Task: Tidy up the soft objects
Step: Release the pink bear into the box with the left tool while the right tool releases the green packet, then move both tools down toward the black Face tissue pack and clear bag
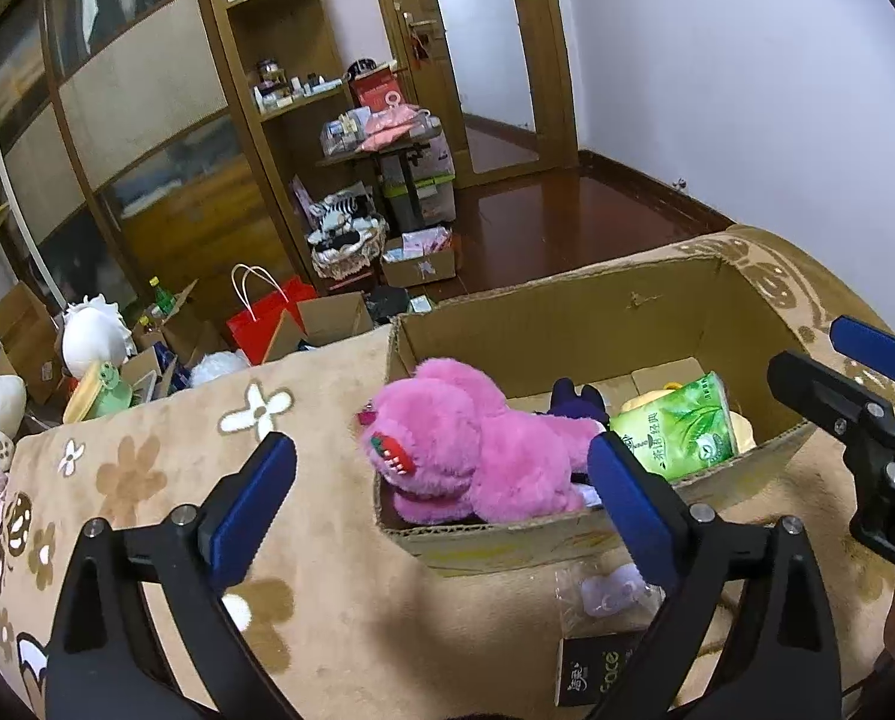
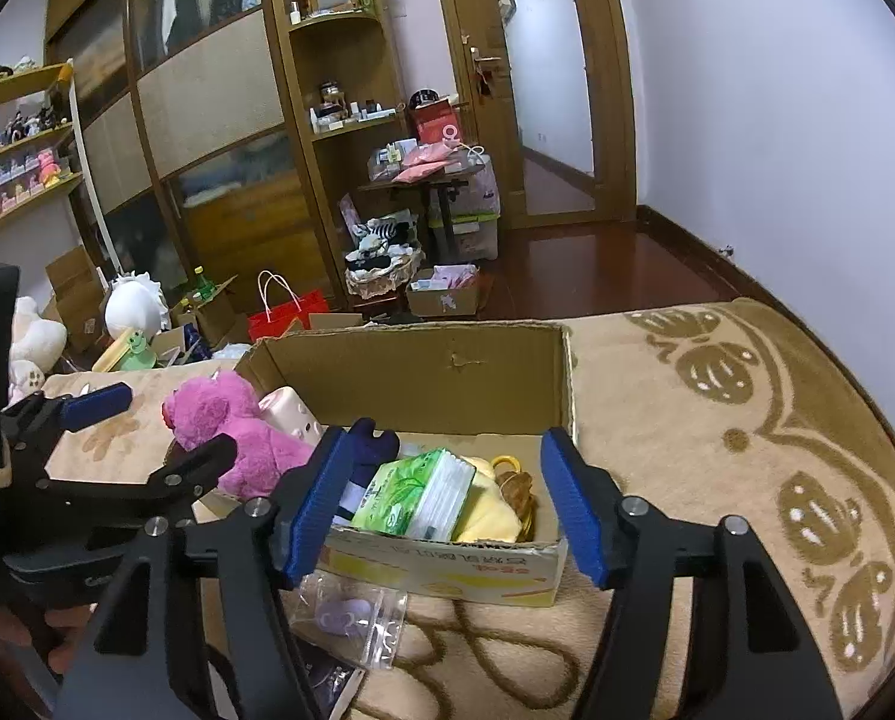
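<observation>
The left tool [image 1: 441,507] was spread wide and held nothing; its two blue pads stood apart above the beige flowered blanket [image 1: 327,570], just in front of the cardboard box [image 1: 567,312]. The right tool [image 2: 447,498] was also released, with empty fingers on either side of the near wall of the box [image 2: 447,564].

Inside the box, the pink plush bear [image 1: 477,444] lay at the left end, its head leaning over the left edge. Beside it was a dark blue soft toy [image 1: 573,399], partly hidden. A green pack of tissues [image 2: 411,492] lay in the middle, resting against a yellow soft thing [image 2: 492,510]. In the right wrist view a pale pink plush [image 2: 288,414] showed behind the bear.

On the blanket, just before the box, lay a clear plastic bag [image 2: 357,618] with something lilac inside. A red paper bag [image 1: 267,324] stood on the floor behind the bed
</observation>
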Available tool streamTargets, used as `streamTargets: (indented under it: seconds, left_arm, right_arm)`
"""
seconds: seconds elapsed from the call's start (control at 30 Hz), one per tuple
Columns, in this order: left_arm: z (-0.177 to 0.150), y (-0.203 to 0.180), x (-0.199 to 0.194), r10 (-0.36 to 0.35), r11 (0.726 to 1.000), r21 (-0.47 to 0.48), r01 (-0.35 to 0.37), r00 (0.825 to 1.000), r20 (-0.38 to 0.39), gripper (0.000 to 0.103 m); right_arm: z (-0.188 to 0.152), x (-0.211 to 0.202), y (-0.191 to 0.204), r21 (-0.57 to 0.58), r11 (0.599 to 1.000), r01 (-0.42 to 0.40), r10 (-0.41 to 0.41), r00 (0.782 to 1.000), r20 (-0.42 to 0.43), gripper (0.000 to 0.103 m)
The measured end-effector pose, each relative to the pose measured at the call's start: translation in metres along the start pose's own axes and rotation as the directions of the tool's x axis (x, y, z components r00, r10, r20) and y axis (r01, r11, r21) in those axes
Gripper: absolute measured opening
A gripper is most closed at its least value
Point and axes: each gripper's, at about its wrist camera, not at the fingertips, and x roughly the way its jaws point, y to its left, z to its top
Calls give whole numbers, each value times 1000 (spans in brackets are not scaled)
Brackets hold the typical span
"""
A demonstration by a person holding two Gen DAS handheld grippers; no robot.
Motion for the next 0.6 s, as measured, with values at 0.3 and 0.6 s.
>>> streamTargets:
  seconds: [0.3,0.6]
  left_arm:
    - [-9,10,-19,-21,999,-31,21,1000,-6,100]
    - [-18,13,-36,-16,999,-34,15,1000,-19,100]
  right_arm:
    - [-1,-21,1,31,999,-17,16,999,28,101]
    - [-8,-41,7,15,1000,-6,6,999,37,103]
